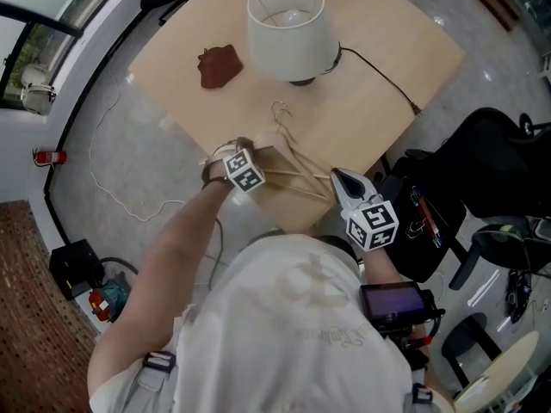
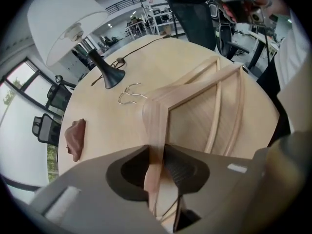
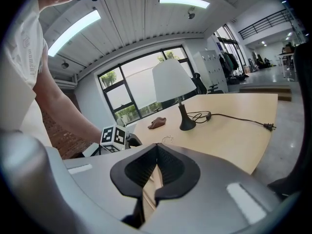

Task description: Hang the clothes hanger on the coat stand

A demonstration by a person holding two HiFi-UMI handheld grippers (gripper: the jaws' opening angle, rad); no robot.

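The left hand-held gripper (image 2: 158, 156) is clamped on one wooden arm of the hanger (image 2: 195, 87), which lies on the worktop (image 1: 392, 54) near its front edge, hook (image 1: 280, 110) toward the lamp (image 1: 286, 20). The right hand-held gripper (image 3: 156, 147) hovers beside it, jaws together and empty.

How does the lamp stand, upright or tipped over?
Upright: the lamp has its dark base flat on the table, and its stem rises straight to the shade.
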